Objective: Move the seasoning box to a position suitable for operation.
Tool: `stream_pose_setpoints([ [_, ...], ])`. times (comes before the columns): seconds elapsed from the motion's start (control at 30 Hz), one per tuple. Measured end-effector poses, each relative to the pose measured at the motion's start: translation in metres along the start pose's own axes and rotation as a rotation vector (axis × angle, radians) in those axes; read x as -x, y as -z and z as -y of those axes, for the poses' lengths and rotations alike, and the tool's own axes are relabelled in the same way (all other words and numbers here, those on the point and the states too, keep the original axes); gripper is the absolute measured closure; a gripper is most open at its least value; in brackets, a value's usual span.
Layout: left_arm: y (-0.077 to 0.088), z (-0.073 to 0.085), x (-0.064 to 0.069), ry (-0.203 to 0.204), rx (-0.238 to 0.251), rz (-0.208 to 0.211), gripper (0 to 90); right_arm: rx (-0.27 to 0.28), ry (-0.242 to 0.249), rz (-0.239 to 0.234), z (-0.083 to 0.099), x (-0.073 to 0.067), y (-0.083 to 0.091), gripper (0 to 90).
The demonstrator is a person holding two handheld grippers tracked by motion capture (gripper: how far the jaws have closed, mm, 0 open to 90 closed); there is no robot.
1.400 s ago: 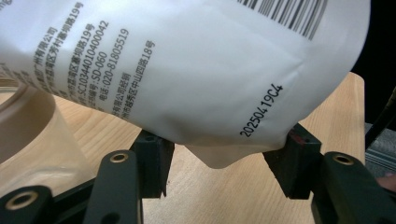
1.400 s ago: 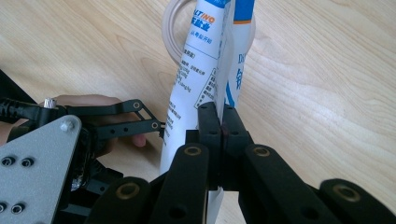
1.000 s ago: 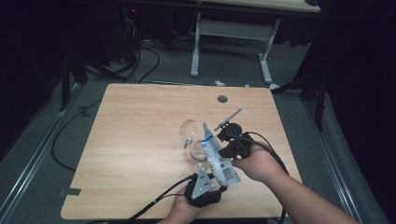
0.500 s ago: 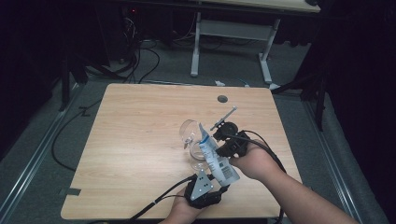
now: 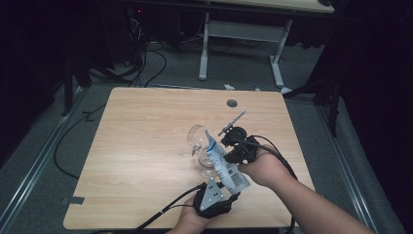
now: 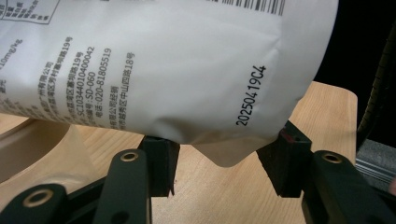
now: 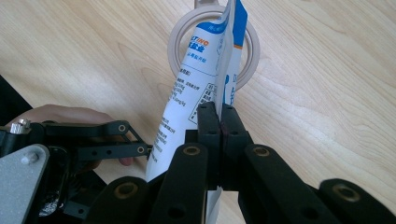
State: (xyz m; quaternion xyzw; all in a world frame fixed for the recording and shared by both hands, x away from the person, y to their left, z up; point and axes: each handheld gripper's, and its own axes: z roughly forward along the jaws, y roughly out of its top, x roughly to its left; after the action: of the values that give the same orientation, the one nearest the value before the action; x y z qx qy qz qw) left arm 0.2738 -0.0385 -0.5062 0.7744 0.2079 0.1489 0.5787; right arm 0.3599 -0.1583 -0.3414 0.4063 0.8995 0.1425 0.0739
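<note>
A white and blue printed pouch hangs tilted above the wooden table, between both grippers. My right gripper is shut on the pouch's edge, with its jaws pressed together. My left gripper holds the pouch's lower end from the near side. Its pads press on both sides of the bulging bottom. The pouch's upper corner points at the round rim of a clear glass, which stands on the table. From the right gripper view, my left gripper reaches the pouch from the left.
A round cable hole sits near the table's far edge. Another desk's white legs stand beyond the table, and cables lie on the grey floor. The table's left half is bare wood.
</note>
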Motion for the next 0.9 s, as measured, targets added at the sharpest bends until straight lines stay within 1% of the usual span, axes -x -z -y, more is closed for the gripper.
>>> stream_pose_setpoints([
  [0.03, -0.0001, -0.0001, 0.0004, -0.001, 0.001, -0.001, 51.8, 0.002, 0.004, -0.005, -0.0004, 0.001, -0.0001, 89.7],
  [0.1, -0.0003, -0.0007, 0.001, -0.004, -0.001, -0.005, 52.0, -0.002, -0.016, -0.013, -0.0008, 0.0012, -0.0002, 89.7],
  [0.2, -0.0016, -0.0016, 0.001, -0.007, -0.003, -0.012, 52.0, -0.003, -0.029, -0.017, -0.0015, 0.0031, 0.0, 89.7],
  [0.23, -0.002, -0.0019, 0.0009, -0.007, -0.003, -0.014, 52.1, -0.002, -0.023, -0.018, -0.0018, 0.0041, 0.0, 89.7],
  [0.3, -0.0024, -0.0021, 0.0008, -0.006, -0.001, -0.014, 52.2, -0.015, -0.041, -0.022, -0.0034, 0.0041, 0.0007, 89.7],
  [0.37, -0.0023, -0.0023, 0.0005, -0.004, -0.002, -0.013, 52.2, -0.018, -0.049, -0.019, -0.0038, 0.0037, 0.0007, 89.7],
  [0.4, -0.0022, -0.0024, 0.0004, -0.005, -0.003, -0.014, 52.2, -0.017, -0.037, -0.016, -0.0045, 0.0045, 0.0003, 89.7],
  [0.43, -0.0022, -0.0024, 0.0002, -0.004, -0.004, -0.018, 52.2, -0.025, -0.048, -0.012, -0.0049, 0.003, 0.0004, 89.7],
  [0.5, -0.0021, -0.0026, -0.0004, 0.0, -0.002, -0.018, 52.3, -0.024, -0.054, -0.01, -0.0057, 0.0016, 0.0, 89.6],
  [0.53, -0.002, -0.0028, -0.0007, 0.0, 0.0, -0.019, 52.2, -0.022, -0.047, -0.01, -0.0059, 0.0017, -0.0001, 89.6],
  [0.57, -0.0017, -0.0031, -0.001, 0.001, -0.001, -0.017, 52.2, -0.011, -0.017, -0.012, -0.0065, 0.0034, -0.0006, 89.6],
  [0.7, -0.0011, -0.0041, -0.0019, 0.005, 0.002, -0.012, 52.3, -0.005, -0.014, -0.016, -0.0069, 0.0039, 0.0002, 89.6],
  [0.77, -0.001, -0.0046, -0.0019, 0.005, 0.005, -0.011, 52.3, -0.002, -0.004, -0.015, -0.0071, 0.0046, 0.0004, 89.6],
  [0.83, -0.0009, -0.0048, -0.002, 0.005, 0.005, -0.01, 52.2, -0.001, -0.005, -0.015, -0.0074, 0.0047, 0.0005, 89.6],
  [0.87, -0.0007, -0.005, -0.0019, 0.005, 0.004, -0.01, 52.2, -0.002, -0.013, -0.016, -0.0074, 0.004, 0.0004, 89.6],
  [0.9, -0.0006, -0.005, -0.0018, 0.003, 0.005, -0.011, 52.2, -0.001, -0.005, -0.014, -0.0075, 0.0042, 0.0001, 89.7],
])
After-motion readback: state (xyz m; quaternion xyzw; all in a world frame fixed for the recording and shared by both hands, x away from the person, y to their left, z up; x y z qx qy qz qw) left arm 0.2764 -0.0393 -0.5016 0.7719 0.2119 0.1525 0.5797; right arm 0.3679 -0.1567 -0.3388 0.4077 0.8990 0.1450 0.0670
